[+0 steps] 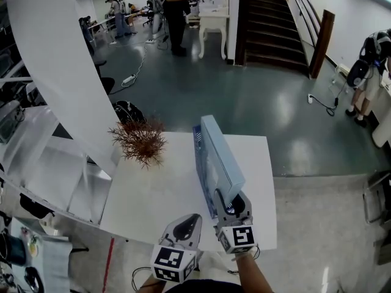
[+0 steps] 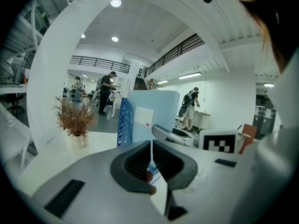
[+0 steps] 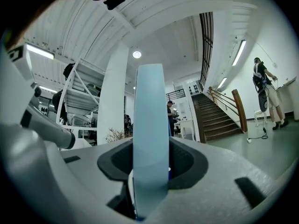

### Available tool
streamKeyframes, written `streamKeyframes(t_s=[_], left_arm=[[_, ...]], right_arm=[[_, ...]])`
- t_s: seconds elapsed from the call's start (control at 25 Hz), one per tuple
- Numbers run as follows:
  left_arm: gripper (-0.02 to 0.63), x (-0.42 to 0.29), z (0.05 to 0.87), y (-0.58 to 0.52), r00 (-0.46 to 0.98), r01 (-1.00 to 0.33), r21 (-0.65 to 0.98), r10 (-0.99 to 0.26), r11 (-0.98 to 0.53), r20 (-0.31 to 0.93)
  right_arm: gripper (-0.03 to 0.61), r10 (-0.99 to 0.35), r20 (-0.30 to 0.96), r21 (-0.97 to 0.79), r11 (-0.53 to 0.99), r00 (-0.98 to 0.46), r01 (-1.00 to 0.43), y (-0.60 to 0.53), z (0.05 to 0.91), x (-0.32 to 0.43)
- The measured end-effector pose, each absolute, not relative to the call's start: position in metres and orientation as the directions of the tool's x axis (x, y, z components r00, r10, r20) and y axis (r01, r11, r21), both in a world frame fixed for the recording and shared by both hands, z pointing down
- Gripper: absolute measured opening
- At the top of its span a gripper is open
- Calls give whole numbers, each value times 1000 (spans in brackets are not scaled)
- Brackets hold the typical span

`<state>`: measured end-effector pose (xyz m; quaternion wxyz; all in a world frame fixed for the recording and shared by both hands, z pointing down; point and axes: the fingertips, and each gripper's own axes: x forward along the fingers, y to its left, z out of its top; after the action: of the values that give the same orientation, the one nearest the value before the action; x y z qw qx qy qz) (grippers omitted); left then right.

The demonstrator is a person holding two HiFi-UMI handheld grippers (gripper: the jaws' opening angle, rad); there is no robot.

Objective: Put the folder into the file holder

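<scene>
Head view: right gripper [image 1: 228,202] holds the light-blue folder [image 1: 220,154] upright over the white bench [image 1: 153,194], flush against the blue file holder [image 1: 198,144].
Left gripper view: left gripper [image 2: 151,160] jaws together, empty.
Right gripper view: jaws clamped on the folder's edge.

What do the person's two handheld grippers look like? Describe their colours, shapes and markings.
Both the left gripper and the right gripper have smooth light grey shells, rounded and tapering towards the jaws. Each jaw is lined with a dark ribbed pad. Each gripper carries a white cube printed with black square markers.
</scene>
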<state>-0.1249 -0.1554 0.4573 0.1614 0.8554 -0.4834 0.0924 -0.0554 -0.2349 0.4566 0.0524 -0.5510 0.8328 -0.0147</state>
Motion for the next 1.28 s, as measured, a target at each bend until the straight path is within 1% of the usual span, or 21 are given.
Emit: streamKeyframes(t_s=[0.4, 0.6, 0.8, 1.28], left_arm=[[15, -125, 459, -151, 512, -859, 204, -798, -470, 317], [15, -127, 461, -151, 507, -862, 210, -799, -462, 323], [15, -129, 462, -150, 504, -863, 213, -801, -457, 324], [15, -129, 458, -145, 512, -859, 207, -801, -468, 312]], right_arm=[[158, -915, -10, -84, 403, -403, -911, -235, 476, -58], [161, -914, -7, -81, 406, -407, -910, -235, 478, -59], [167, -910, 23, -79, 412, -415, -908, -232, 483, -63], [190, -916, 29, -67, 398, -400, -915, -224, 479, -58]])
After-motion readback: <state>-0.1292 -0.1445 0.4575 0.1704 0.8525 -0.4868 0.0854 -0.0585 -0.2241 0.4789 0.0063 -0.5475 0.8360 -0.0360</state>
